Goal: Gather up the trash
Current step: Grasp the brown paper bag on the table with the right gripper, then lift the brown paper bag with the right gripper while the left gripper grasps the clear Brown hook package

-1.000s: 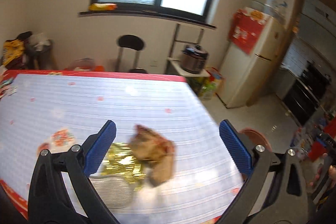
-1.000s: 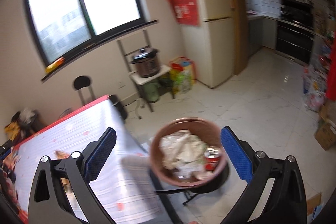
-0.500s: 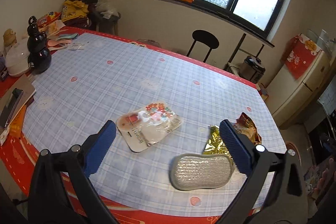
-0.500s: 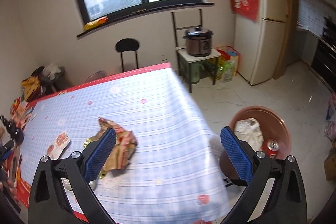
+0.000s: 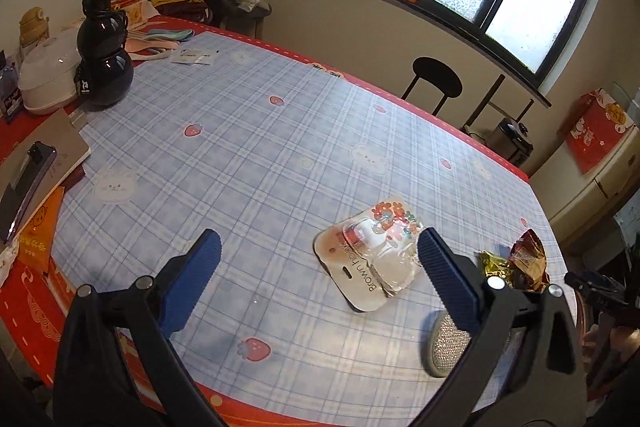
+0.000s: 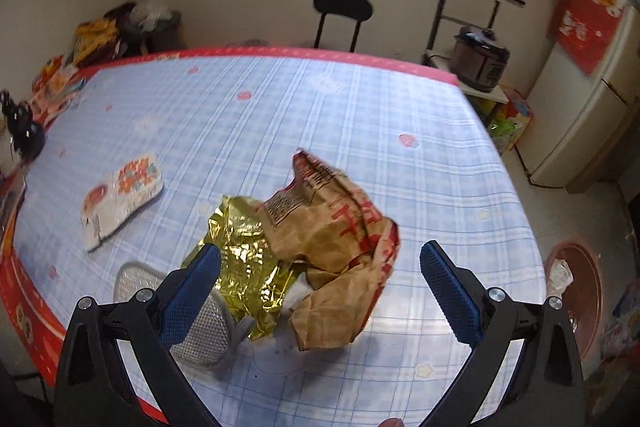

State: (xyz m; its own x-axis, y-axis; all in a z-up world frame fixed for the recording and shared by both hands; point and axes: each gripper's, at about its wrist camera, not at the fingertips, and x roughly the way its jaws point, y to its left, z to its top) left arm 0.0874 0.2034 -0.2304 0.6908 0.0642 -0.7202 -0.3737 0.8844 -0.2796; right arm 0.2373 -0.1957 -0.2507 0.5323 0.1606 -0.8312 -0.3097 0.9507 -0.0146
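1. The left claw (image 5: 318, 277) hangs above the worktop (image 5: 248, 147), which wears a blue plaid cloth with strawberry and rabbit prints; its blue ribbed fingers are spread wide with nothing between them.
2. The right claw (image 6: 320, 285) is likewise wide open and empty, poised over the near edge of the worktop.
3. A crumpled brown paper bag with red lettering (image 6: 340, 243) lies on the cloth between the right claw's fingers, lower down and not touched by them.
4. A crinkled gold foil wrapper (image 6: 244, 263) lies against the bag's left side, partly under it.
5. A grey mesh oval pad (image 6: 200, 327) sits near the front edge, touching the foil; the right claw's left finger overlaps it in view.
6. A flat clear blister pack on a white card with a flower print (image 5: 372, 255) lies apart from the other litter, further left on the cloth.
7. A reddish-brown round bin (image 6: 580, 287) holding white rubbish stands on the floor beyond the worktop's right edge.
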